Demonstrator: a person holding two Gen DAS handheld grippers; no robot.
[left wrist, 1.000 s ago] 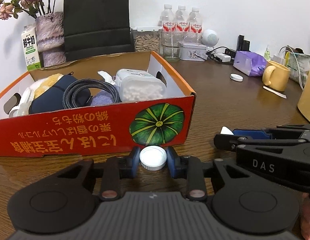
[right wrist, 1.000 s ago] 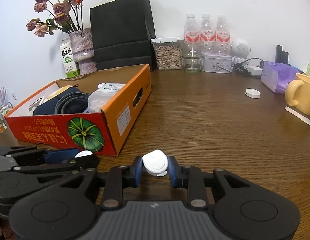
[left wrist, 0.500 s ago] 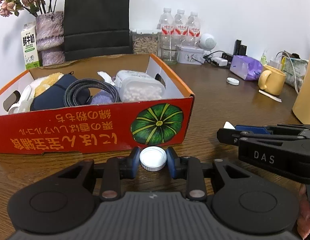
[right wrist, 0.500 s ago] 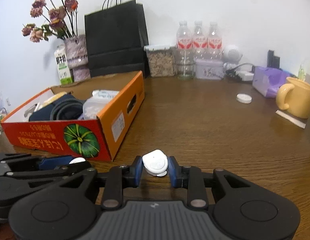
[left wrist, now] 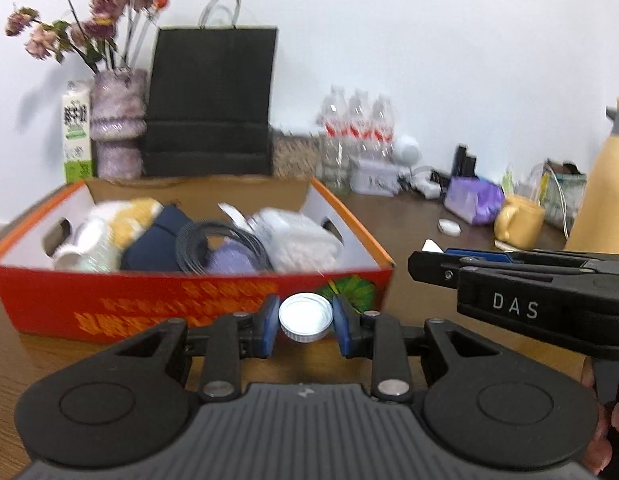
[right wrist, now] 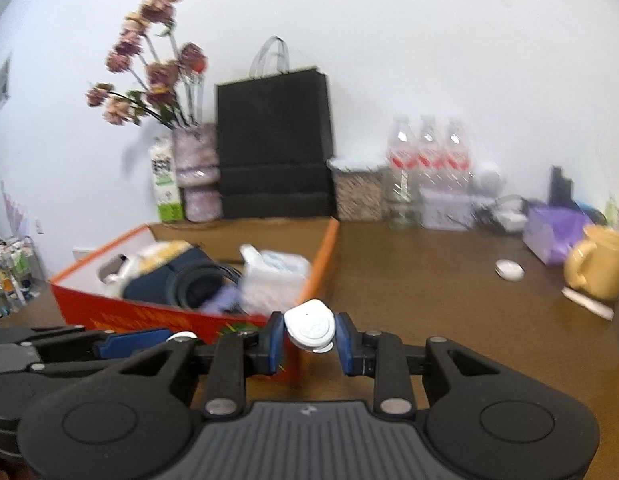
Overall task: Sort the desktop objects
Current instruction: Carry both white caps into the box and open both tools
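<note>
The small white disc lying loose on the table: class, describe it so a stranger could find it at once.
Start at the orange cardboard box and look right across the brown table to the yellow mug. Just left of the mug lies the small white disc, flat on bare wood. Unlike the other white pieces, no hand-held gripper holds it.

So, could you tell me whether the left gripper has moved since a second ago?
Yes. The left gripper, shut on the white bottle cap, has risen: the red box now sits lower in its view, showing more of its inside.
</note>
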